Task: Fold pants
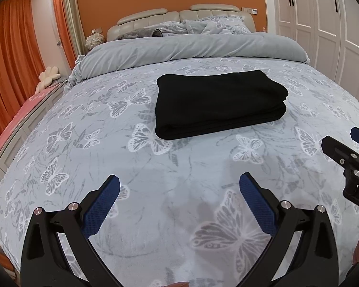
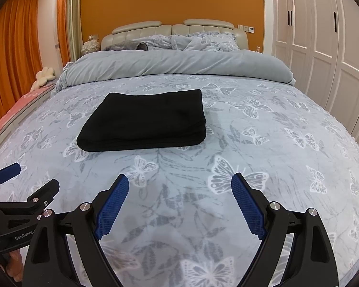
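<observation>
Folded black pants (image 2: pixel 143 122) on bedspread (image 2: pixel 263 143); right gripper (image 2: pixel 179 186) agape.

Showing 1 folded black fabric pants bundle (image 1: pixel 219 104) (image 2: pixel 144 122) lying on 1 butterfly-print grey bedspread (image 1: pixel 179 167) (image 2: pixel 251 143). 2 black grippers w/ blue ribbed pads hovering: left (image 1: pixel 179 183) (image 2: pixel 27 174), right (image 2: pixel 179 181) (image 1: pixel 342 138). 1 plain grey rolled duvet (image 1: pixel 191 47), 1 white flower-shaped cushion (image 1: pixel 47 77).
</observation>
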The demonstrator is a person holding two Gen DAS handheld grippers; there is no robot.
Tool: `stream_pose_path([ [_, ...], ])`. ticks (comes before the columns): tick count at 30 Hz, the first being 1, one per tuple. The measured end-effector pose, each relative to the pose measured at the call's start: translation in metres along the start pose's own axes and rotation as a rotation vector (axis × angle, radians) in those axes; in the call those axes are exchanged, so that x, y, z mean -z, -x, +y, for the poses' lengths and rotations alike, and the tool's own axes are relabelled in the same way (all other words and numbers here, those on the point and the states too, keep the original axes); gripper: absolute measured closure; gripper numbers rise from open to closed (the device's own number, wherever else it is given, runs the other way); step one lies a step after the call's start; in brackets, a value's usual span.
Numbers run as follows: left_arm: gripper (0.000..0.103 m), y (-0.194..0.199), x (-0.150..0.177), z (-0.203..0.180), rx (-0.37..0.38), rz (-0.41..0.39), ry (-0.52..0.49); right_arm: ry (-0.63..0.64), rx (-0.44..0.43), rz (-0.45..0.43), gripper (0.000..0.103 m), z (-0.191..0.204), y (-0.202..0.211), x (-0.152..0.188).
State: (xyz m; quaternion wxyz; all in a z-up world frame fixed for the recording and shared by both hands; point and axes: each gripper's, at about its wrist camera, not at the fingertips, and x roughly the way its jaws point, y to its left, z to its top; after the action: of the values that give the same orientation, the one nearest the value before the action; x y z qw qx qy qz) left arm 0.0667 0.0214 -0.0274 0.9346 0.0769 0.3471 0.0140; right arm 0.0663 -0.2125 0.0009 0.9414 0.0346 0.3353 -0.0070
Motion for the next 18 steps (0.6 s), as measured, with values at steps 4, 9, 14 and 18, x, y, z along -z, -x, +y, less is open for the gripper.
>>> stream_pose_path([
  [4, 0.005, -0.0003, 0.0005, 0.0005, 0.002, 0.001, 0.001, 0.003, -0.001, 0.0, 0.018, 0.0, 0.0002, 0.0008],
  [9, 0.005, -0.0003, 0.0008, 0.0003, 0.002, 0.002, 0.0, 0.0, 0.0, 0.0, 0.018, 0.0013, 0.0007, 0.0005],
  [14, 0.005, -0.0001, 0.0001, 0.0002, 0.001, 0.001, 0.0, 0.002, -0.002, 0.001, 0.018, 0.0008, 0.0, 0.0004],
  [18, 0.005, 0.0, 0.0001, 0.0002, 0.001, 0.001, 0.001, 0.002, -0.005, 0.003, 0.018, 0.0006, 0.0, 0.0003],
])
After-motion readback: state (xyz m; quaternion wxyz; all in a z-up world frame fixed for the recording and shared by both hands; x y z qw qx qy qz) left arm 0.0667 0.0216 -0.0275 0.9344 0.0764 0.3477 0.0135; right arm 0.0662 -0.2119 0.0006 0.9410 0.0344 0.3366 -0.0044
